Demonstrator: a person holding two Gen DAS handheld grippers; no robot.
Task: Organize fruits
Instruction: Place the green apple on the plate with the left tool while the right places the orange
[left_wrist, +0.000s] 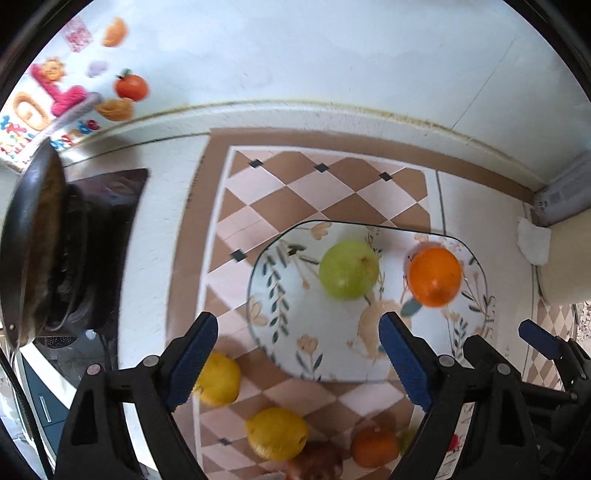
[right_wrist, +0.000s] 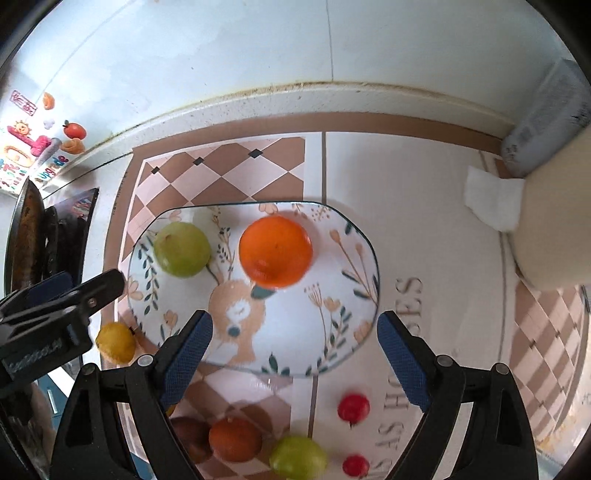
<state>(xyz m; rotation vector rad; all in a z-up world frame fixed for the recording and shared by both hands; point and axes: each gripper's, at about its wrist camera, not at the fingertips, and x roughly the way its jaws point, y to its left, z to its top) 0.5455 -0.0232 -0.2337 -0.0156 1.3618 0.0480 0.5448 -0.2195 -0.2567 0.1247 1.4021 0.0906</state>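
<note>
Left wrist: both grippers point down (jaws wide).

A glazed ceramic plate with a glossy, smooth face and a printed flower-and-bear pattern lies on a matt mat printed in tan and cream diamonds. The orange on the plate has a shiny skin that catches a highlight; the green fruit beside it looks smooth with a soft sheen. Two lemons on the mat have a dull, dimpled rind. Both grippers are matt black plastic with blue, finely textured rubbery pads. A dark metal pan shows a glossy rim. The wall tiles are smooth and glossy white.
</note>
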